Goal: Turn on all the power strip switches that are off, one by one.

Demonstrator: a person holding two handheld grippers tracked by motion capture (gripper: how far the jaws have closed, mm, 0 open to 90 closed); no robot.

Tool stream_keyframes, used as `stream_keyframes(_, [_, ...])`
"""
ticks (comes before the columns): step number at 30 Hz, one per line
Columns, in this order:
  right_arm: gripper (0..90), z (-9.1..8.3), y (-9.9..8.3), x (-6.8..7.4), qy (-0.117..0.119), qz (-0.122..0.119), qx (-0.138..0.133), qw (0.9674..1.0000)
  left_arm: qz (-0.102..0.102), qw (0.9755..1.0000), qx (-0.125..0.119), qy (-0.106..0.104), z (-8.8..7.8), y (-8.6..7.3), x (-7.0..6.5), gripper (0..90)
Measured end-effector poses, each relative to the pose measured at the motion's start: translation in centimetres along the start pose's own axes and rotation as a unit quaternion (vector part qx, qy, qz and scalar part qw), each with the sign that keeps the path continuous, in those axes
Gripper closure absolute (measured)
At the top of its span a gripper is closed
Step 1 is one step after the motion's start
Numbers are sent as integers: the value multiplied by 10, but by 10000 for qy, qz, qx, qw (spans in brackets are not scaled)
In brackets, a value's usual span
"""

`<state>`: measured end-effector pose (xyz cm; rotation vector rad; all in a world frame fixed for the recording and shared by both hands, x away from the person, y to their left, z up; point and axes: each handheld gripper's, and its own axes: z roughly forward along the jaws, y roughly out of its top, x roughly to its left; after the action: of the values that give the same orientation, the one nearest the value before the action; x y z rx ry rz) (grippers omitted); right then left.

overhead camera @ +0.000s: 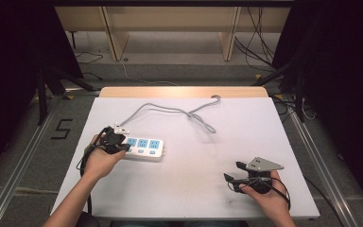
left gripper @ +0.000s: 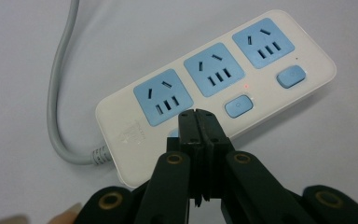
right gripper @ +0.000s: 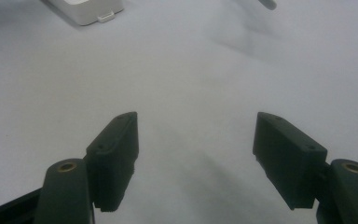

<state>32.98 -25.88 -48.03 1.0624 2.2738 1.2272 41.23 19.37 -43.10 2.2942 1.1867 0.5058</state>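
Note:
A white power strip (overhead camera: 144, 148) (left gripper: 223, 88) with three blue sockets and blue switch buttons lies on the left part of the white table. My left gripper (overhead camera: 123, 147) (left gripper: 198, 114) is shut, its closed tips resting over the switch nearest the strip's cable end, covering it. A small red light (left gripper: 245, 86) glows beside the middle socket. The strip's grey cable (overhead camera: 179, 111) (left gripper: 58, 93) loops toward the table's far edge. My right gripper (overhead camera: 232, 172) (right gripper: 196, 135) stands open over bare table at the near right, nothing between its jaws.
The white table top (overhead camera: 194, 142) has a wooden far edge. A corner of the power strip (right gripper: 86, 10) shows far off in the right gripper view. Dark stands and floor cables flank the table on both sides.

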Motion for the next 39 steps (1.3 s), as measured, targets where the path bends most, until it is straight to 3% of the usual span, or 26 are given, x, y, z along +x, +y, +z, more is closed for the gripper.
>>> stream_keyframes(16, [321,0,0,0,2,-10,6,10000,51,9995,297,-41,14,7,4,895])
stream_keyframes(39, [321,0,0,1,1,-14,20,10000,238,9987,403,203,22,8,-2,895])
